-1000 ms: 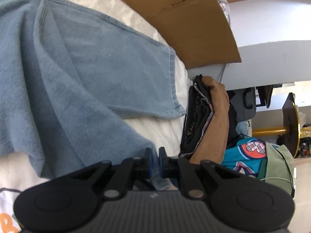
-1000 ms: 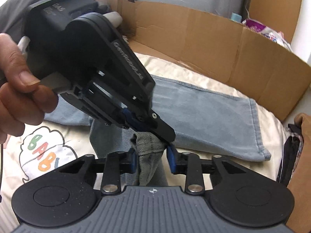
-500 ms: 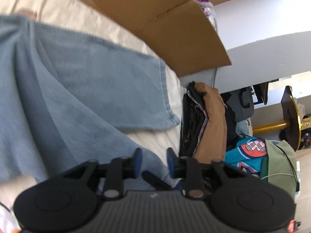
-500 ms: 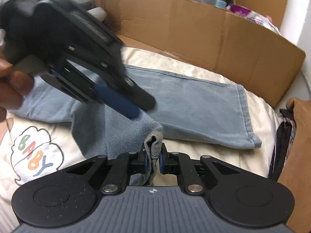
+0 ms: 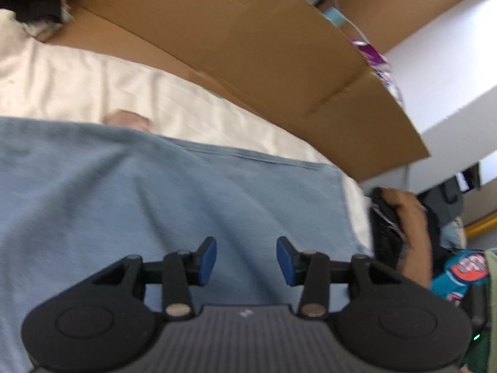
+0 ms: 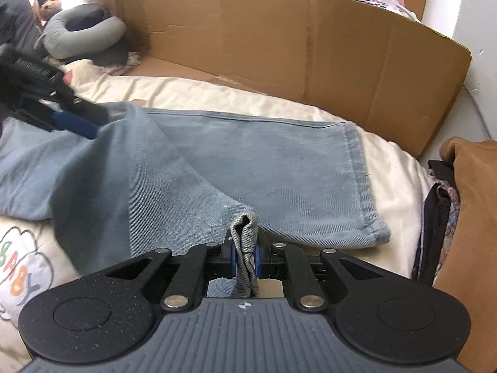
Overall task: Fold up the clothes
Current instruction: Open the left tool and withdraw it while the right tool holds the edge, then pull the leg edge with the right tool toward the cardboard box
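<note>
- "BABY" is spelled out in coloured letters inside a cloud outline (image 6: 18, 267) printed on the cream sheet (image 6: 217, 93), at the left edge of the right wrist view; the last letters are cut off a bit by the frame.
- Some white lettering is seen on the black body of the left gripper (image 6: 77, 121), but it's too blurred to be read.
- Nothing readable is found in the left wrist view.
</note>
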The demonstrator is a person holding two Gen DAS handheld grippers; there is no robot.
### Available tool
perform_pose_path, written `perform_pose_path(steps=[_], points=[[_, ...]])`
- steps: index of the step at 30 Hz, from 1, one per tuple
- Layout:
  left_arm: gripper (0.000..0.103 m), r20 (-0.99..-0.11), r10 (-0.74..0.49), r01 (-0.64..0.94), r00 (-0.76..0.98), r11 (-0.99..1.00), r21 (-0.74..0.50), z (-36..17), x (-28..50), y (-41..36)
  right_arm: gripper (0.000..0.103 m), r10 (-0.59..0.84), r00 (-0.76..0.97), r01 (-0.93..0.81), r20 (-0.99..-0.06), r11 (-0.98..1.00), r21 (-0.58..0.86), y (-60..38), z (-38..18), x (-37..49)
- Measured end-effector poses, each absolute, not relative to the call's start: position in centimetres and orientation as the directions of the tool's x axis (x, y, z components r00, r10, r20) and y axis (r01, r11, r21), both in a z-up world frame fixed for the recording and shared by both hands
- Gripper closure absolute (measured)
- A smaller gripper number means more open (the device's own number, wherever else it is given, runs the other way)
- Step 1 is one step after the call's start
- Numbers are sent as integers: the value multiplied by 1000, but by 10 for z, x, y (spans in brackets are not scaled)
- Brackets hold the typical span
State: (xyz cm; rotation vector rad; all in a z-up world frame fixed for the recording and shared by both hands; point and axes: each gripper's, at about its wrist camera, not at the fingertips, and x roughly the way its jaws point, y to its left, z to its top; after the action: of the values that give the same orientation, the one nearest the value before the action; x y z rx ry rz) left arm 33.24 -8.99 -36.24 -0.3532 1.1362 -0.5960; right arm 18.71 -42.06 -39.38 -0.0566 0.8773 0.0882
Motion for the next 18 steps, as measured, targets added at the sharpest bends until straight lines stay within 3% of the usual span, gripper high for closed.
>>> perform_pose_path(steps=[18], points=[[58,-797,-482,211,365,876,-434,-384,347,-44,94,21,603,-77,-797,997,-32,-466,-412,248]])
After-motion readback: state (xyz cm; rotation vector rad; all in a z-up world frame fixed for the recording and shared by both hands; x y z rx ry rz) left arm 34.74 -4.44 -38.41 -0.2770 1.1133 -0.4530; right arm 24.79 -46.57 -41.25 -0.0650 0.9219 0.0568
